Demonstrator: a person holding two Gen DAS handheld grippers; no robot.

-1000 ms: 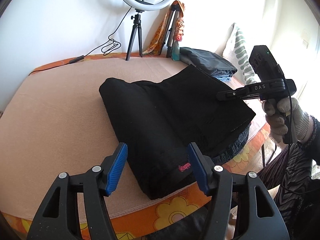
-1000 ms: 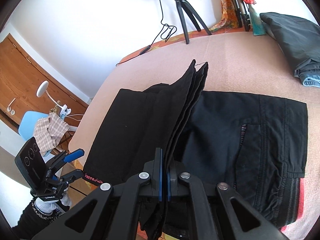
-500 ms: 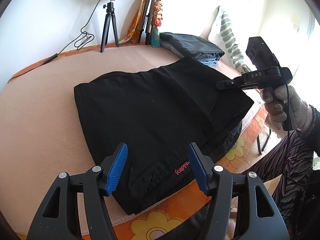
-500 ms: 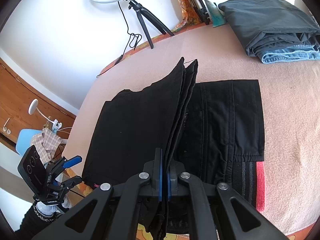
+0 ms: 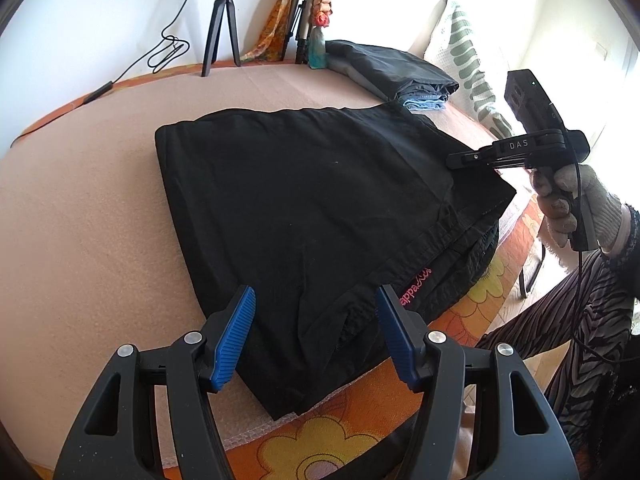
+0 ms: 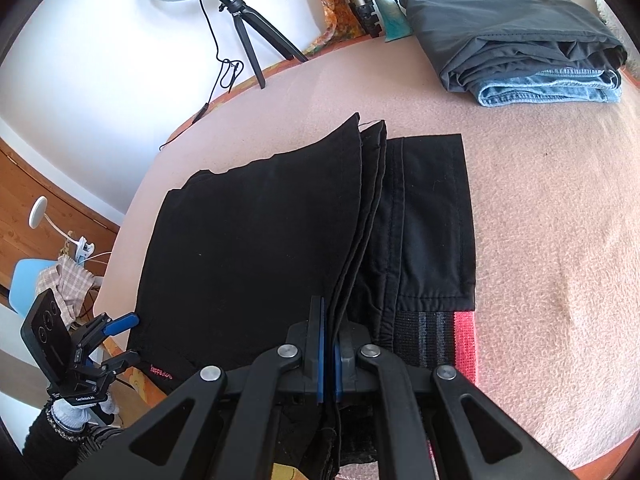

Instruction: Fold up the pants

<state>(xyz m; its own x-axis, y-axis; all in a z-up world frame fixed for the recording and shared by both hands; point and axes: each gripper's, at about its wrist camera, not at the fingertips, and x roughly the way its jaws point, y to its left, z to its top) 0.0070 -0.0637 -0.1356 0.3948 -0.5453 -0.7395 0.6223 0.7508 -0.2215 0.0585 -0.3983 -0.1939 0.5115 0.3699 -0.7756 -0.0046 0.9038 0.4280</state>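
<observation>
Between the blue pads of the right hand-held gripper (image 6: 328, 350), which are pressed together, runs a raised fold of the black pants (image 6: 256, 248), so that the pinched layers stand up as a ridge leading straight away from its fingertips. To the right of that ridge the lower layer of the garment lies flat on the pink blanket (image 6: 540, 208) covering the bed, its striped grey and red waistband (image 6: 440, 338) just beside the gripper. Farther ahead and to the right, well apart from the pants, sits a stack of folded clothes (image 6: 516, 36). The left hand-held gripper (image 5: 314, 328) hovers with its jaws wide apart and nothing held; the near edge of the pants shows between and just beyond its pads, though whether they touch the cloth is hard to judge from this angle. Off to its right, a gloved hand (image 5: 568, 204) grips the other tool at the garment's far corner. A ring light tripod (image 5: 220, 28) stands beyond the bed's far edge.
</observation>
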